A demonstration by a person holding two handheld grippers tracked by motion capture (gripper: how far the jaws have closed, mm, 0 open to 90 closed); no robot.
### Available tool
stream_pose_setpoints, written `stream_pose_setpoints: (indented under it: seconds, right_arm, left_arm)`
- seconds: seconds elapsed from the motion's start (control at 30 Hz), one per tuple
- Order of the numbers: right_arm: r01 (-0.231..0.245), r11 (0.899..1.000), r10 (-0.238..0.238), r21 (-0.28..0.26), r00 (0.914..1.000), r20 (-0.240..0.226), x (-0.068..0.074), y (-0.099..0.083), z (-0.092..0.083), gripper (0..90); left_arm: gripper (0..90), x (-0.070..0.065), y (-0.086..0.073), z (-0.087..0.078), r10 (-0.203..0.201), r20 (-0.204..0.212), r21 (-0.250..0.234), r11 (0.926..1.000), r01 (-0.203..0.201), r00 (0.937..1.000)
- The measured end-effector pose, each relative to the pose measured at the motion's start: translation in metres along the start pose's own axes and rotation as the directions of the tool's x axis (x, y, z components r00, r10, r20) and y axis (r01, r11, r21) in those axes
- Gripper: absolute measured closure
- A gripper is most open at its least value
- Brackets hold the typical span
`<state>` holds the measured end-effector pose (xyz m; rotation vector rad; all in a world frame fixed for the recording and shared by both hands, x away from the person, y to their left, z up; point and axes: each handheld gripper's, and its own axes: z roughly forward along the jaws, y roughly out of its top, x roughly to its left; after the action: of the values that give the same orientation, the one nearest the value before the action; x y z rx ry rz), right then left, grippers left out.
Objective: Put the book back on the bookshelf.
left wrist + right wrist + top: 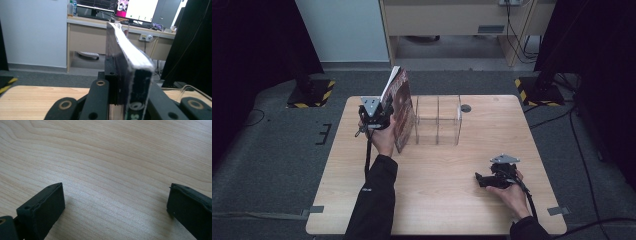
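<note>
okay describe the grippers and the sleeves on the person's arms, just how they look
Both are black handheld tools. The left gripper and the right gripper each carry a grey three-cornered plate on top and trail a black cable back along the forearm. The fingers are blocky black pads with small screw holes; brass-coloured rivets show at the linkage in the left gripper view. The sleeves are black, with a small pale mark on the left one.

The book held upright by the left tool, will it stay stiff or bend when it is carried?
The book likely flexes: in the left gripper view its page block curves sideways above the left tool. It looks like a thin softcover, so probably light. Gripped at one lower edge only, it may sag or tilt if moved quickly.
</note>
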<state>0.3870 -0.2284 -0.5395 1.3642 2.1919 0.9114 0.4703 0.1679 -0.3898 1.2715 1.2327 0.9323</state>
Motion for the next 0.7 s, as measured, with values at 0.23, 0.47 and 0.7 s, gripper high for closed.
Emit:
stream_pose_setpoints:
  seconds: [0.23,0.47,0.7]
  right_arm:
    - [0.002,1.0,-0.002,-0.001,1.0,0.0,0.0,0.0,0.0,2.0]
    - [0.0,1.0,0.0,-0.001,1.0,0.0,0.0,0.0,0.0,2.0]
    - [0.001,1.0,-0.001,0.0,1.0,-0.001,0.001,0.0,0.0,2.0]
  left_arm:
    - [78.1,0.005,-0.003,-0.004,0.024,0.016,0.012,0.9996,-0.024,0.9996]
    - [61.0,0.011,-0.005,-0.015,0.053,0.052,0.026,0.9982,-0.055,0.9972]
    - [46.1,0.014,-0.008,-0.036,0.117,0.12,0.033,0.992,-0.121,0.9859]
